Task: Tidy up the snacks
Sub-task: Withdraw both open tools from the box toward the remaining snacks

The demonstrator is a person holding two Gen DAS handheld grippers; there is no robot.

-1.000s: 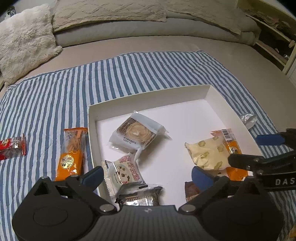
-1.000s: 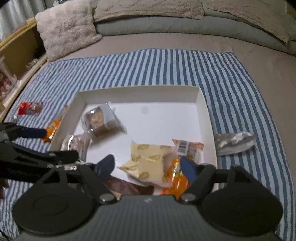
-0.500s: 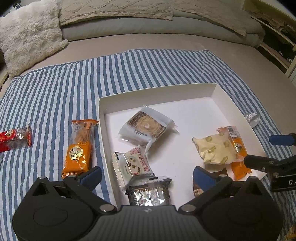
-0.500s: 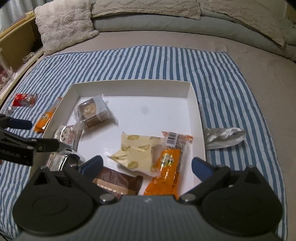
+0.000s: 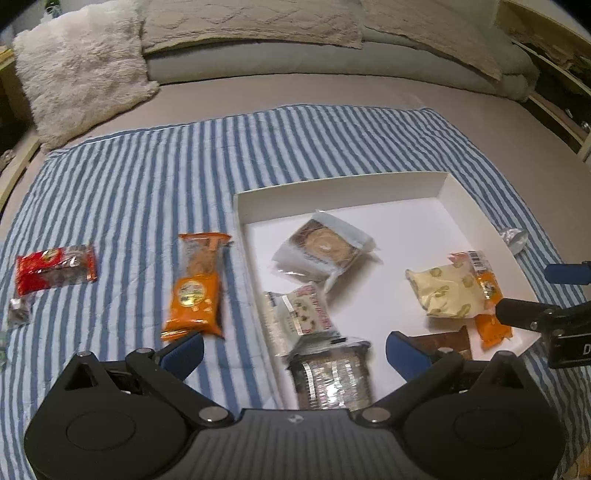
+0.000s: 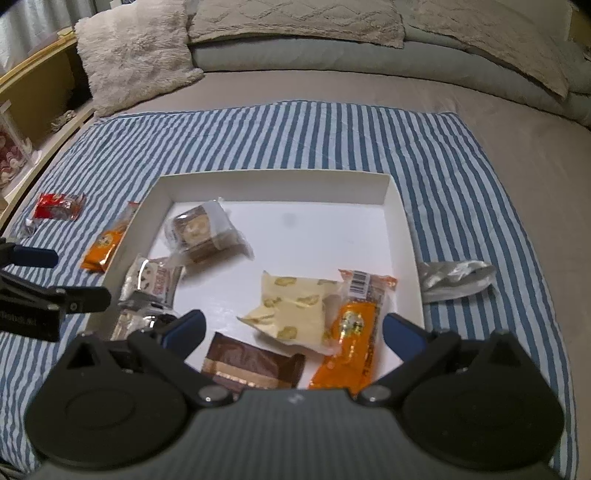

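A white box (image 5: 343, 188) (image 6: 275, 182) lies on a blue striped cloth and holds several snack packs: a clear-wrapped cake (image 5: 323, 247) (image 6: 203, 232), a yellow pack (image 5: 445, 291) (image 6: 291, 310), an orange pack (image 6: 356, 332), a brown bar (image 6: 251, 365), a cookie pack (image 5: 301, 317) and a silver pack (image 5: 330, 376). Outside on the left lie an orange pack (image 5: 197, 284) (image 6: 107, 242) and a red pack (image 5: 55, 267) (image 6: 59, 206). My left gripper (image 5: 293, 350) is open and empty above the box's near left edge. My right gripper (image 6: 293, 330) is open and empty over the box's near side.
A silver wrapper (image 6: 456, 278) lies on the cloth right of the box. A small dark wrapped piece (image 5: 20, 314) lies below the red pack. A fluffy pillow (image 5: 81, 74) and a folded blanket (image 5: 251, 22) lie at the back. Shelves (image 6: 33, 88) stand at the left.
Both grippers have drawn back from the box, and the left one has swung left. The right gripper's jaws have opened wider. The orange and red packs outside the box now show more fully.
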